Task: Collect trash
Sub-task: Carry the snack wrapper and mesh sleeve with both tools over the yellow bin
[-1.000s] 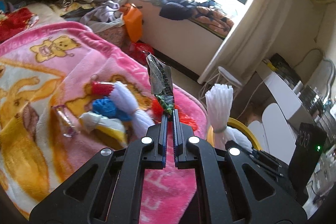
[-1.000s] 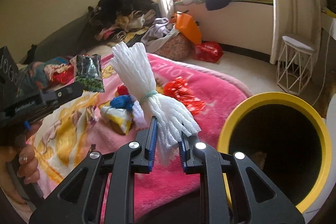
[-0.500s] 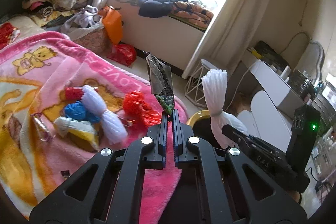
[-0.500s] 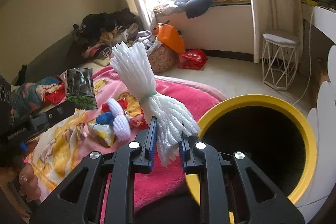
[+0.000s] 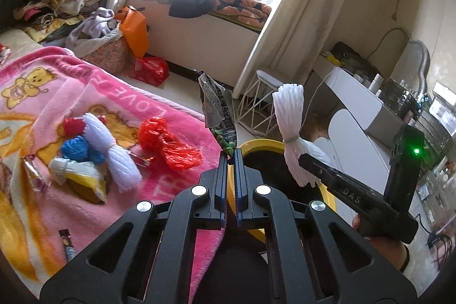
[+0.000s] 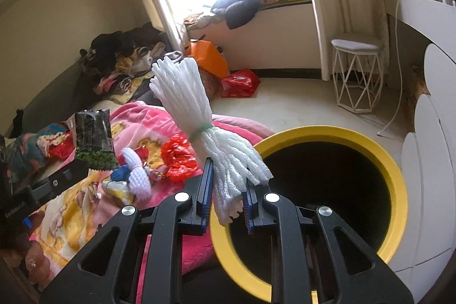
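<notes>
My left gripper [image 5: 231, 158] is shut on a dark snack wrapper [image 5: 218, 113] and holds it upright at the bed's edge, near the yellow-rimmed bin [image 5: 262, 144]. The wrapper also shows in the right wrist view [image 6: 95, 138]. My right gripper [image 6: 226, 184] is shut on a white foam net bundle [image 6: 199, 116] tied with a green band, over the near-left rim of the bin [image 6: 396, 181]. The bundle shows in the left wrist view [image 5: 290, 130]. More trash lies on the pink blanket [image 5: 85, 81]: a red plastic bag [image 5: 168, 144], another white foam net [image 5: 111, 153], a blue ball [image 5: 75, 148].
A white wire stool [image 6: 357, 73] stands on the floor past the bin. A white desk [image 5: 367, 116] is at the right. An orange bag [image 5: 134, 27], a red bag [image 5: 151, 70] and piles of clothes [image 5: 57, 2] sit near the window bench.
Both grippers have moved right, away from the blanket and toward the bin. The bin's opening now lies under the right gripper. Both grips are unchanged.
</notes>
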The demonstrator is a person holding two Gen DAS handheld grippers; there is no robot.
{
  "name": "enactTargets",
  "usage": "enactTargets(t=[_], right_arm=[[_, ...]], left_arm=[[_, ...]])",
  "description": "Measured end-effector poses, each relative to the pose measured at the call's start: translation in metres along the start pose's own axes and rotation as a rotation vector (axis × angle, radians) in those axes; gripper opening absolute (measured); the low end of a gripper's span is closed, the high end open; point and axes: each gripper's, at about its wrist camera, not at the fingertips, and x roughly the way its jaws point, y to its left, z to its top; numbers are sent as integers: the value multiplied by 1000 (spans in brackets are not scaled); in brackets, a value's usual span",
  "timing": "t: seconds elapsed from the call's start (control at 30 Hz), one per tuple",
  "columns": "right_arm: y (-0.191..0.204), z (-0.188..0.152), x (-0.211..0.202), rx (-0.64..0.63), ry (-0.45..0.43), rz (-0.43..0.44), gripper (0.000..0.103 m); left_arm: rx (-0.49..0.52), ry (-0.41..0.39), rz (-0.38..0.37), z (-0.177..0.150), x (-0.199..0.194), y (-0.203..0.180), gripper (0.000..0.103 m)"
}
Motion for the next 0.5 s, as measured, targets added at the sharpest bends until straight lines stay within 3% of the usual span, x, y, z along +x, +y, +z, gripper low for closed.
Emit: enactTargets(t=[0.5], right_arm=[[-39, -4, -2, 79, 6, -97, 18]], left_arm=[[46, 58, -46, -11, 28, -26, 2]])
